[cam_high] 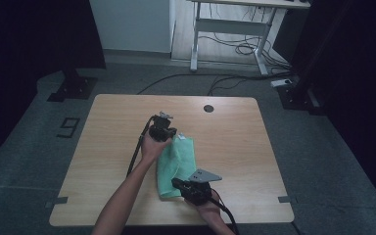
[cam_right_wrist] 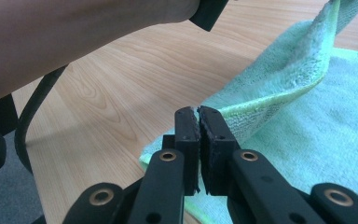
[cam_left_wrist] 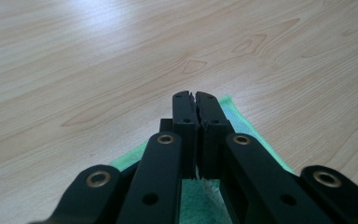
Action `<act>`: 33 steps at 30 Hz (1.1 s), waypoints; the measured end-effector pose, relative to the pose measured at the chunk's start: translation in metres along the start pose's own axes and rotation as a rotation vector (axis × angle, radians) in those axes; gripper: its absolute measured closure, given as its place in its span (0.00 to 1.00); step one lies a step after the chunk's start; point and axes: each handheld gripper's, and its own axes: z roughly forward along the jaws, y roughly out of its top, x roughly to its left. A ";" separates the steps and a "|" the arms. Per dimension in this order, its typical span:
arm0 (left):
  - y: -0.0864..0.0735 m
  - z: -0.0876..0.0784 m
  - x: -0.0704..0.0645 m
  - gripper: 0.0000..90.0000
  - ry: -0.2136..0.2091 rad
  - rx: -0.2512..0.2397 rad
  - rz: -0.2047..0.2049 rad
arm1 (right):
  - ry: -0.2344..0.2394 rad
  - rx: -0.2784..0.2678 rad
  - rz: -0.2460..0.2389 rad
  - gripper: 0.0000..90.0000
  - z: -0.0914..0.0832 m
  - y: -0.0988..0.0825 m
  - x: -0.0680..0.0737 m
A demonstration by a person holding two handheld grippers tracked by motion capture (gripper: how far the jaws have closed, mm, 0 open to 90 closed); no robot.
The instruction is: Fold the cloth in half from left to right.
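Mid-fold on the towel (cam_high: 175,164), that was the step in hand. The green cloth lay on the table (cam_high: 103,147), a little right of the middle and nearer the person's edge, with one long side lifted and carried over the rest.

The left gripper (cam_left_wrist: 195,97) sat at the towel's far corner, jaws pressed together; in its own view green showed beneath and beside the jaws, and whether any cloth was nipped between the pads could not be told. The right gripper (cam_right_wrist: 198,112) held the near end, jaws likewise closed, and here the raised edge ran straight up to the tips, so it looked pinched on the hem.

The towel itself: pale mint terry, soft and limp, with a brighter yellow-green bound edge. In the right gripper view the lifted flap (cam_right_wrist: 279,88) arched up and over the flat layer beneath, sagging between the two held ends. A small blue mark, maybe a label, showed at the far right of that view.

Next move, by my reckoning: both grippers would have to travel together across the cloth, keeping the edge taut, lay it square on the opposite side, and only then let go.
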 end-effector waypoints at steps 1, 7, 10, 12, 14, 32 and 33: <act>0.000 0.001 -0.001 0.97 0.000 0.003 0.001 | 0.000 0.003 -0.001 0.95 -0.001 -0.001 0.000; 0.001 0.008 -0.005 0.97 -0.008 0.010 0.005 | -0.002 0.006 0.001 0.95 -0.005 -0.004 -0.002; 0.000 0.015 -0.010 0.97 -0.012 0.024 0.012 | -0.003 0.007 0.008 0.95 -0.006 -0.006 -0.004; 0.000 0.018 -0.011 0.97 -0.011 0.028 0.016 | -0.008 0.012 0.009 0.95 -0.007 -0.007 -0.004; -0.001 0.024 -0.014 0.97 -0.007 0.035 0.021 | -0.017 0.022 0.018 0.95 -0.008 -0.011 -0.008; 0.000 0.048 -0.021 0.97 -0.035 0.043 -0.003 | -0.045 0.031 0.033 0.95 -0.014 -0.019 -0.016; 0.001 0.049 -0.022 0.97 -0.034 0.047 0.001 | -0.045 0.031 0.038 0.95 -0.015 -0.021 -0.018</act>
